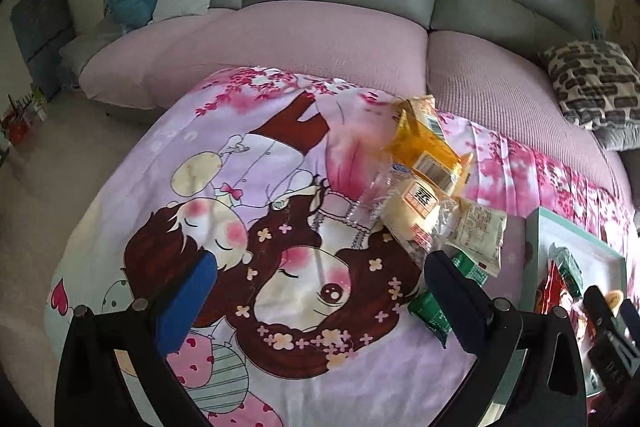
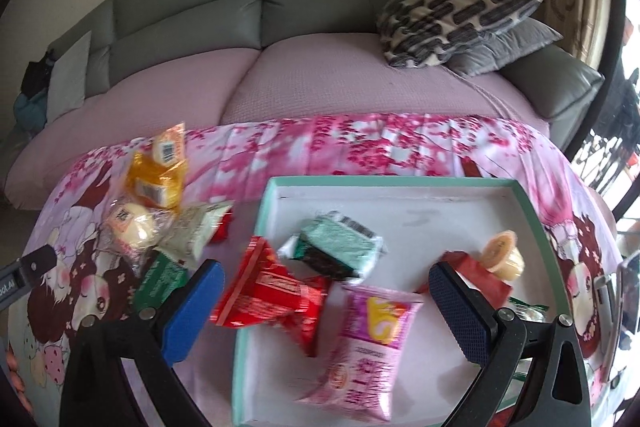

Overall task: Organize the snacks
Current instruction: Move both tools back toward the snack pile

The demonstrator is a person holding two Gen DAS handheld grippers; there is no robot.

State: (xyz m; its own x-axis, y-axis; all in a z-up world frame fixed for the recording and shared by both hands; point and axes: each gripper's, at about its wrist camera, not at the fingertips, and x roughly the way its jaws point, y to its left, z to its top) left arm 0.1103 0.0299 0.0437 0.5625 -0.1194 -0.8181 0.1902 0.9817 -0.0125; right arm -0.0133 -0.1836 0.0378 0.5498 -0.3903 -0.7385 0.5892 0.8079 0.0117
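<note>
Red crinkly foil snack packet [image 2: 272, 291] straddles the shallow teal-rimmed white box [image 2: 460, 183] edge, so centre the wide-open right gripper [image 2: 326, 303] first (left gripper [image 1: 320, 291] gapes empty too).

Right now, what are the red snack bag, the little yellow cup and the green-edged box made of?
The red snack bag looks like shiny foil or plastic film: it crinkles and glints. The little yellow cup seems clear, glossy plastic with a printed peel-off lid. The green-edged box looks like matte cardboard, with straight thin walls and a flat white inside, though I can't be sure.
</note>
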